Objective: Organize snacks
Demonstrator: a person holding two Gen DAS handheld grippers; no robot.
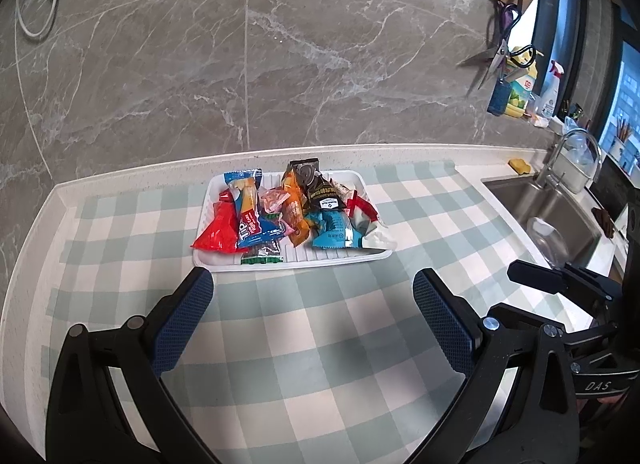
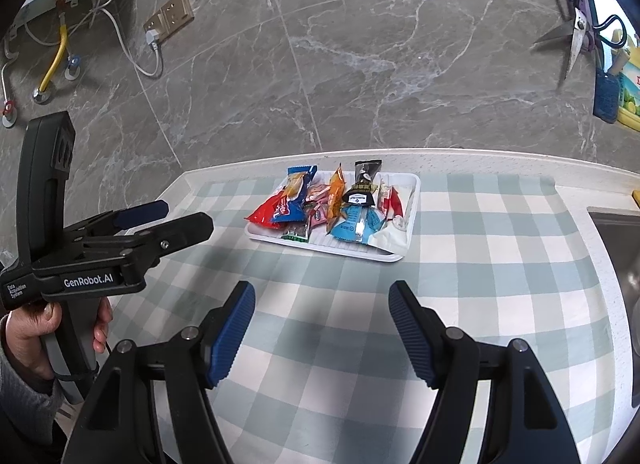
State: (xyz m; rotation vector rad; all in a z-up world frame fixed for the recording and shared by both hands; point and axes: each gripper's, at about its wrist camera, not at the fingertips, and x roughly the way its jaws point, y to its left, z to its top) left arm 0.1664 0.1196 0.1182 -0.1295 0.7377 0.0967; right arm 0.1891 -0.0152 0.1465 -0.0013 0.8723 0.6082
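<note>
Showing only rightward: sink (image 1: 560,203)

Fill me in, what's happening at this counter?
A person holds a gripper in each hand above a checked cloth. Both the left gripper and the right gripper are open and empty. Assorted snack packets lie piled in a white tray ahead, near the wall. Neither gripper touches the tray or a packet.
</note>
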